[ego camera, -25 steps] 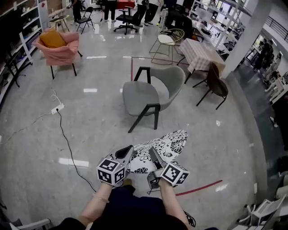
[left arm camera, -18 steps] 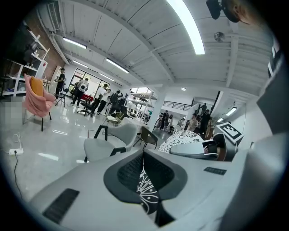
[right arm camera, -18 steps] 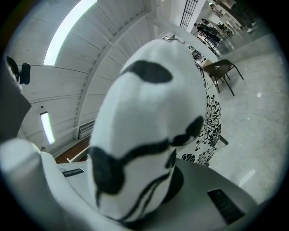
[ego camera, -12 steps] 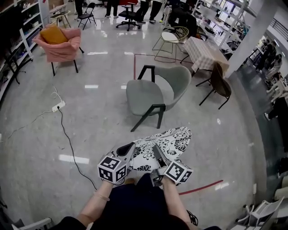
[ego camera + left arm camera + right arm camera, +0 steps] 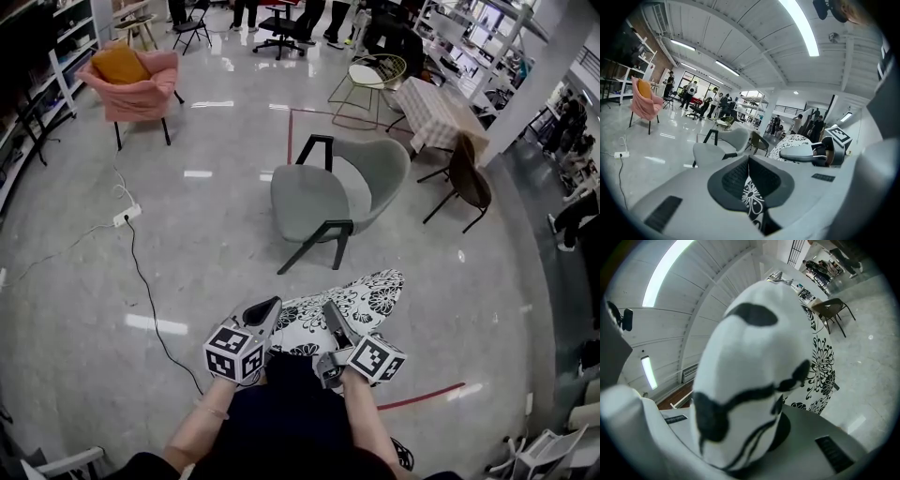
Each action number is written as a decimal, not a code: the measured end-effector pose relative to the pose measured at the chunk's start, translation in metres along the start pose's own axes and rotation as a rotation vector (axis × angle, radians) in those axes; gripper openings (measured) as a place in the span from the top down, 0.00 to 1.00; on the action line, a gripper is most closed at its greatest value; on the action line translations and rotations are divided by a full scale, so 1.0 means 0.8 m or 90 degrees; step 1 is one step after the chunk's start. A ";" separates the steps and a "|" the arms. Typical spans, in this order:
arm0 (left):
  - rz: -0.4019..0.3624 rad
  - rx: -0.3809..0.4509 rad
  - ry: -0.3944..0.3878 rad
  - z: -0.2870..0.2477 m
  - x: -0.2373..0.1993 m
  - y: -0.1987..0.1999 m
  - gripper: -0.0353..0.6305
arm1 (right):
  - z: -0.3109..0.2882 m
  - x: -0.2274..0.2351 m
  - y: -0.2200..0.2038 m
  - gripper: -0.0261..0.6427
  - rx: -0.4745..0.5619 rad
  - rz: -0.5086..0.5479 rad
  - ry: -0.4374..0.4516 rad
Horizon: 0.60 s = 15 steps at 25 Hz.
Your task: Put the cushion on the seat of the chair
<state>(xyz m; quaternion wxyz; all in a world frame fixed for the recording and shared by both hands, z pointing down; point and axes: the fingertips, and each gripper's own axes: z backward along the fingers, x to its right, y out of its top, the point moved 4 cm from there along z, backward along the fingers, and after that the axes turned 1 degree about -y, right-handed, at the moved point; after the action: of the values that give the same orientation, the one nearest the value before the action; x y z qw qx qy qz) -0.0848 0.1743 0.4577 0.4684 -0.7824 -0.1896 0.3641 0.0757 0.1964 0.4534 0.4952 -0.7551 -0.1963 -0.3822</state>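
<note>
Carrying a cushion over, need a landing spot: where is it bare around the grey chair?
The grey chair's seat is bare. Floor is open between it and the cushion, and left to the cable. Beyond, the checked table and brown chair crowd in.

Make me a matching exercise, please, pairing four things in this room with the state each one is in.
Things:
1. cushion
2. grey chair
3. pink armchair
4. power strip

States:
A. small, white, flat on the floor
B. clamped in the left gripper and right gripper
C. seat bare
D. holds an orange pillow

Pairs: 1-B; 2-C; 3-D; 4-A.
</note>
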 end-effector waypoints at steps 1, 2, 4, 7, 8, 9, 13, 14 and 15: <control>0.000 -0.002 0.001 -0.004 -0.002 0.001 0.96 | -0.004 0.001 0.003 0.92 0.000 0.000 0.000; 0.001 -0.005 0.001 -0.008 -0.004 0.002 0.96 | -0.009 0.003 0.006 0.92 0.001 -0.004 0.000; 0.005 -0.009 0.002 -0.018 -0.009 0.004 0.96 | -0.018 0.007 0.013 0.92 0.005 -0.025 0.004; 0.007 -0.015 0.004 -0.040 -0.018 0.009 0.96 | -0.033 0.013 0.027 0.92 0.007 -0.030 0.008; 0.007 -0.016 0.005 -0.048 -0.021 0.012 0.96 | -0.037 0.017 0.032 0.92 0.005 -0.026 0.005; 0.008 -0.016 0.006 -0.056 -0.023 0.015 0.96 | -0.042 0.022 0.038 0.92 0.004 -0.026 0.002; 0.007 -0.020 0.002 -0.089 -0.037 0.030 0.96 | -0.072 0.042 0.063 0.92 0.007 -0.043 -0.006; 0.007 -0.021 0.005 -0.098 -0.042 0.034 0.96 | -0.081 0.045 0.069 0.92 0.005 -0.041 -0.006; 0.007 -0.021 0.008 -0.107 -0.048 0.039 0.96 | -0.090 0.048 0.075 0.92 0.001 -0.038 -0.005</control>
<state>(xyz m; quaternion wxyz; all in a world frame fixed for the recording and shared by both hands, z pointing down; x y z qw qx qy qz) -0.0476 0.0840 0.4708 0.4543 -0.7933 -0.1883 0.3589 0.1130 0.1028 0.4625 0.4837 -0.7497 -0.2210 -0.3939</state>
